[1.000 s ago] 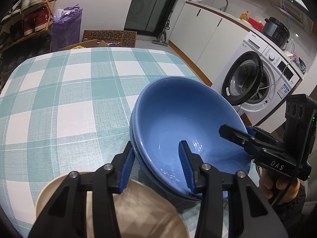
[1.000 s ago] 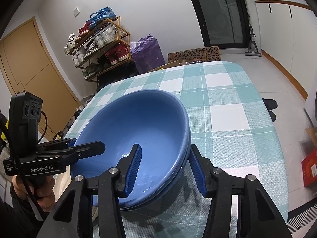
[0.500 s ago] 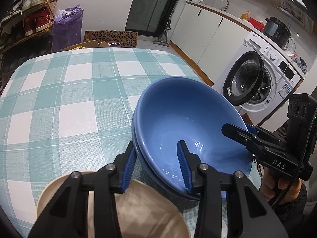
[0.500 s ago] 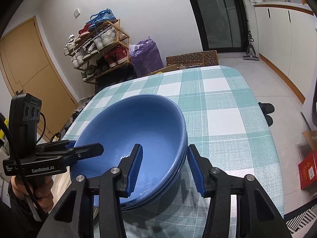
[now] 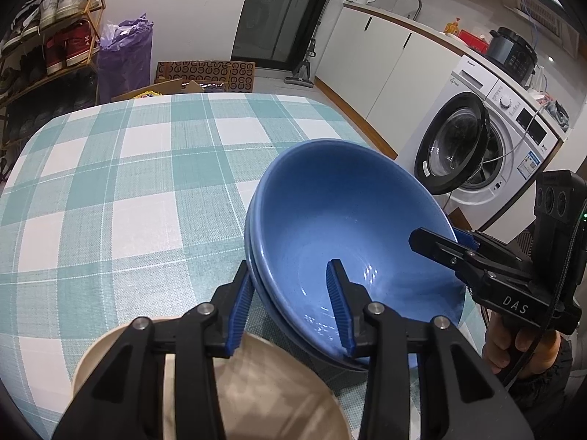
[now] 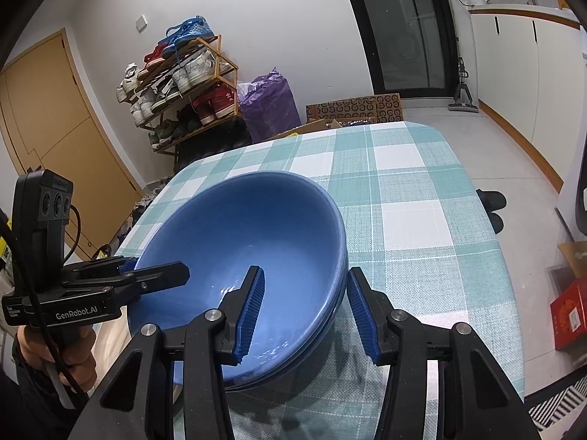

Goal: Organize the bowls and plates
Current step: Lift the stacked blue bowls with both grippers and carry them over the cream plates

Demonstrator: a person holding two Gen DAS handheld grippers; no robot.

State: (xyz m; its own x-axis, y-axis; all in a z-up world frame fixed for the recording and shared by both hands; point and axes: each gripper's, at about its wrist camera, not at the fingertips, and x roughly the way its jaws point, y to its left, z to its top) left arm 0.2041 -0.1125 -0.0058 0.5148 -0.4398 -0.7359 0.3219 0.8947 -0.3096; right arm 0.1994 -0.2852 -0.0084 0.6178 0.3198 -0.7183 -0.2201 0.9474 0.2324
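Straddling the near rim of the blue bowls (image 5: 341, 220), my left gripper (image 5: 291, 308) has its jaws spread, one pad inside and one outside. My right gripper (image 6: 304, 310) straddles the opposite rim the same way, jaws apart. The glossy blue bowls are two, nested, mouths up and tipped slightly, empty, on the checked tablecloth (image 5: 121, 183). A cream bowl (image 5: 271, 399) sits just beside them.

Left wrist view: nested bowls (image 5: 341, 227) right of centre on the table (image 5: 110, 190); plate (image 5: 271, 396) at lower edge, beneath the left gripper (image 5: 290, 308); right gripper (image 5: 458, 245) at right; washing machine (image 5: 488, 139) upper right.
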